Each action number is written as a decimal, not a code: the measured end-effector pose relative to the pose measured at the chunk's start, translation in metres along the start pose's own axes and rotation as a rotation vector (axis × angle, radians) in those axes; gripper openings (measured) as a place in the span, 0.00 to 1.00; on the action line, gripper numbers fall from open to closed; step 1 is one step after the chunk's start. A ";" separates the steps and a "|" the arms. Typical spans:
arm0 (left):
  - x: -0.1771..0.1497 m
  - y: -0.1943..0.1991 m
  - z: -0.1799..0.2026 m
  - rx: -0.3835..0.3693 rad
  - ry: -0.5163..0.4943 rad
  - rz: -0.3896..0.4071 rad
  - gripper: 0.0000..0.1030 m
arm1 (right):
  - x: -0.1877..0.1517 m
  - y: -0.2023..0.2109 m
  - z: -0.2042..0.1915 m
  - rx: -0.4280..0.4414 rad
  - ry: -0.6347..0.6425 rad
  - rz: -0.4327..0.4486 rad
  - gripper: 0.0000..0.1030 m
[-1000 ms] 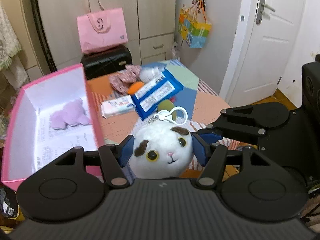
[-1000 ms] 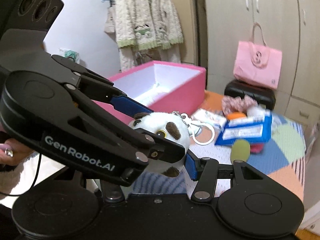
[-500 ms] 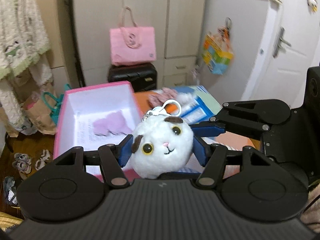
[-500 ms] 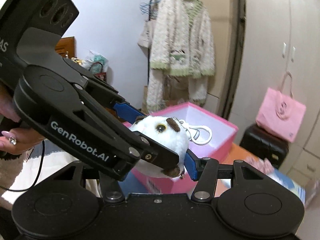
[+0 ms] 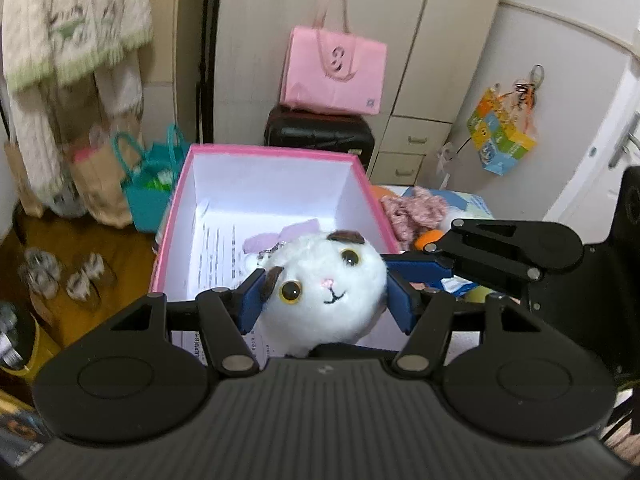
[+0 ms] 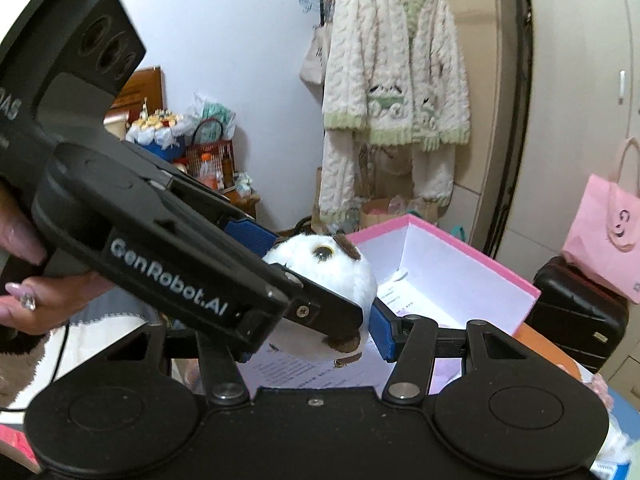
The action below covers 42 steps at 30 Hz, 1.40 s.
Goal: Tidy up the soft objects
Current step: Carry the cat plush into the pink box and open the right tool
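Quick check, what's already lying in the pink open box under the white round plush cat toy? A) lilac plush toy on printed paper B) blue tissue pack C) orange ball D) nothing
A: inside the pink open box, a lilac plush toy lies on printed paper, just behind the white round plush cat toy.

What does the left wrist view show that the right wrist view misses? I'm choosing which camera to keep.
Only the left wrist view shows the plush's face, the colourful bag on the wall and the shoes on the floor. Only the right wrist view shows a hand and an orange bottle. Both share the pink box, pink bag and hanging cardigan.
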State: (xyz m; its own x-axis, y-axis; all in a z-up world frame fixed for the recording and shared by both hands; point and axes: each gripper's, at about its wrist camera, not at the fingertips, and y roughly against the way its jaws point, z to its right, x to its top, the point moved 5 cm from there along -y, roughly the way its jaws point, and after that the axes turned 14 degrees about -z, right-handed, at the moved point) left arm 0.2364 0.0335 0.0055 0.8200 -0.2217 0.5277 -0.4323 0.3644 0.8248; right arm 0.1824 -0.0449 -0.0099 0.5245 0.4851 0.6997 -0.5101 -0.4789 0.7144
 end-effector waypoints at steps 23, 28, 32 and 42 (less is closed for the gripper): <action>0.001 -0.083 -0.030 -0.115 0.137 -0.171 0.61 | -0.012 -0.066 0.019 -0.112 0.064 -0.293 0.64; -0.006 -0.054 -0.022 -0.098 0.087 -0.091 0.66 | -0.017 -0.052 0.016 -0.177 0.068 -0.293 0.67; -0.014 -0.028 -0.012 -0.047 0.037 -0.031 0.66 | -0.019 -0.037 0.019 -0.135 0.018 -0.265 0.67; -0.030 0.015 0.002 -0.022 -0.033 -0.021 0.66 | -0.022 0.010 -0.001 -0.108 -0.009 -0.206 0.67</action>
State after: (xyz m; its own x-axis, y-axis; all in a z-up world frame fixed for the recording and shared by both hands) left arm 0.2048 0.0438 0.0029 0.8157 -0.2597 0.5169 -0.4063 0.3787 0.8315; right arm 0.1648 -0.0594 -0.0186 0.6306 0.5579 0.5395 -0.4616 -0.2893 0.8386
